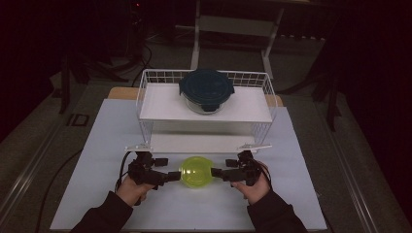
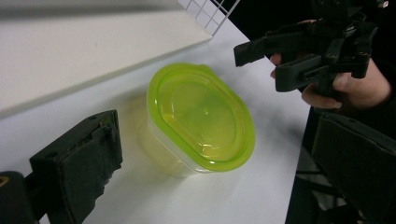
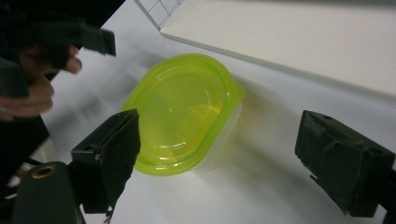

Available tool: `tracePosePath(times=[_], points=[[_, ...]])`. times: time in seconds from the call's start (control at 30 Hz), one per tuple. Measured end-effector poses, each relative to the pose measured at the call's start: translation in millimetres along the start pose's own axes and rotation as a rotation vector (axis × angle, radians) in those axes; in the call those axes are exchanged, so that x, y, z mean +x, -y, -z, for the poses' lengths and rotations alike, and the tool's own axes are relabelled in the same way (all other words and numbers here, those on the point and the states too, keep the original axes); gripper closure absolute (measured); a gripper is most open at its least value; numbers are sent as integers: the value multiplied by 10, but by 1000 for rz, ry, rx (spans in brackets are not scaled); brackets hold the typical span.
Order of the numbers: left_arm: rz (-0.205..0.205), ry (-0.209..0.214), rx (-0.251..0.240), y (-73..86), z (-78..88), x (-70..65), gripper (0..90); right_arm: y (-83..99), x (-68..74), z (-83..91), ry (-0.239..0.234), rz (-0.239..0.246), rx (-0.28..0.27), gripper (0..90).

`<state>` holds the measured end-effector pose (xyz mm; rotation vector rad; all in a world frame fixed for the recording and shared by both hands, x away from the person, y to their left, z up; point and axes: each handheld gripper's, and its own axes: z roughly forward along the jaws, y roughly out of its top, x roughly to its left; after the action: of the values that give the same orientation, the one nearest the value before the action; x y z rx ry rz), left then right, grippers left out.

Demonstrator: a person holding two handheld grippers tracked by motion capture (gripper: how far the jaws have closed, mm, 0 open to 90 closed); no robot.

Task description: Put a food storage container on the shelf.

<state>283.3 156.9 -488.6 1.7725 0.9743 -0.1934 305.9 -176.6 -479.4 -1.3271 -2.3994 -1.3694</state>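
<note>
White table (image 1: 97, 194) under dim light carries a wire shelf rack (image 1: 145, 104). Just before it sits a green-lidded tub (image 1: 196, 172), between the left gripper (image 1: 176, 176) and right gripper (image 1: 216, 173), both wide apart, gripping nothing.

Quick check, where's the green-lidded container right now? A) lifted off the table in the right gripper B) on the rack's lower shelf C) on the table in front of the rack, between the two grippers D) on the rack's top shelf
C: the green-lidded container sits on the table in front of the rack, with the left gripper and right gripper on either side, jaws open and off it.
</note>
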Motion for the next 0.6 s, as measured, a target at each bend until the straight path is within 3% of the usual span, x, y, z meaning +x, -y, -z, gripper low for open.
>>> tracePosePath(times=[0.03, 0.07, 0.1, 0.17, 0.2, 0.27, 0.3, 0.4, 0.53, 0.6], points=[[51, -1, 18, 2, -34, 44, 16, 10, -23, -35, -13, -28, 18, 161], [51, -1, 18, 2, -34, 44, 37, 10, -23, -35, -13, -28, 18, 161], [67, -8, 23, 7, -50, 59, 67, 25, -62, -64, -37, -76, 25, 230], [119, -23, 32, 12, -91, 97, 93, 32, -81, -77, -52, -97, 31, 272], [152, -13, 37, 19, -108, 121, 151, 43, -123, -111, -74, -144, 46, 338], [201, -12, 56, 33, -161, 152, 151, 45, -142, -132, -78, -161, 57, 354], [228, -7, 72, 57, -202, 173, 222, 44, -174, -172, -68, -165, 73, 433], [254, -5, 83, 75, -232, 185, 278, 42, -205, -213, -82, -184, 86, 488], [302, -6, 106, 97, -292, 215, 428, 29, -225, -291, -102, -216, 112, 579], [306, -3, 113, 105, -308, 218, 498, 27, -220, -306, -117, -232, 114, 633]])
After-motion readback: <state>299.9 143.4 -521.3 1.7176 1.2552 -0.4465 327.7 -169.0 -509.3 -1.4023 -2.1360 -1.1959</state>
